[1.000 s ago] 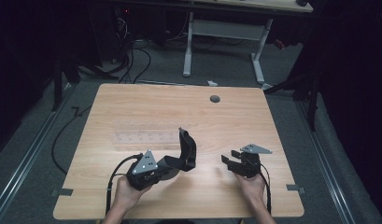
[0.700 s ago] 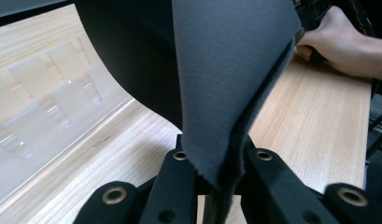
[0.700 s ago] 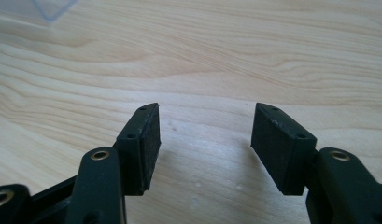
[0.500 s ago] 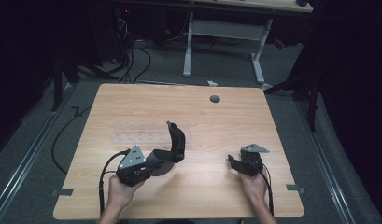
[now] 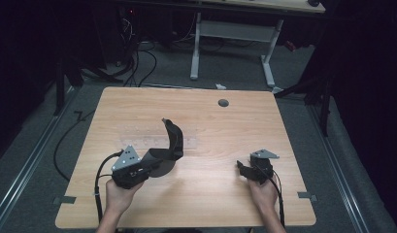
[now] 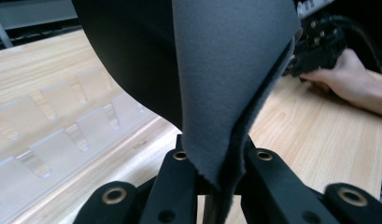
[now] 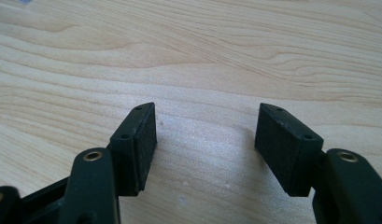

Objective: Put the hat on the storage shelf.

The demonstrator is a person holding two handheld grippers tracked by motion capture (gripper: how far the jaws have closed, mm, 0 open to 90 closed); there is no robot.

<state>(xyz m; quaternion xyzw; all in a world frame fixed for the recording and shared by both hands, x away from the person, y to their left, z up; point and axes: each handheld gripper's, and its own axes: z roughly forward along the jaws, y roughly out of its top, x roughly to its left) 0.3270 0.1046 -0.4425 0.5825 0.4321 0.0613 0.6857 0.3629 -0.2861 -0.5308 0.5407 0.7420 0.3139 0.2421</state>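
at the lower left of the high view: left hand (image 5: 119, 195) wrapped round the left hand-held gripper (image 5: 163, 158), forearm coming in from the bottom edge, tool pointing up and to the right across the light wooden counter (image 5: 210, 126). jaws closed tight on a dark grey, floppy, round-edged pad of soft foam-like material (image 5: 171, 143), pinched at its lower edge, lifted off the wood and curling upward to a tip above the gripper. in the left gripper view: same pad (image 6: 226, 70) rising between the two black jaws, folded over itself, paler fuzzy grey on one face, darker and smoother on the other.

just beyond the pad, flat on the counter: a clear plastic rack with a row of slanted slots (image 5: 152, 142), lying crosswise, nothing visible in the slots; seen close in the left gripper view (image 6: 62, 130) as pale ribs over the wood grain.

at the lower right: right hand (image 5: 264, 191) resting on the counter, holding the right hand-held gripper (image 5: 240, 167) low and aimed leftward, well apart from the left one. in the right gripper view: jaws spread wide, black pads (image 7: 141, 140) facing each other over bare wood, holding nothing.

near the far edge of the counter: a small dark round hole (image 5: 223, 103).
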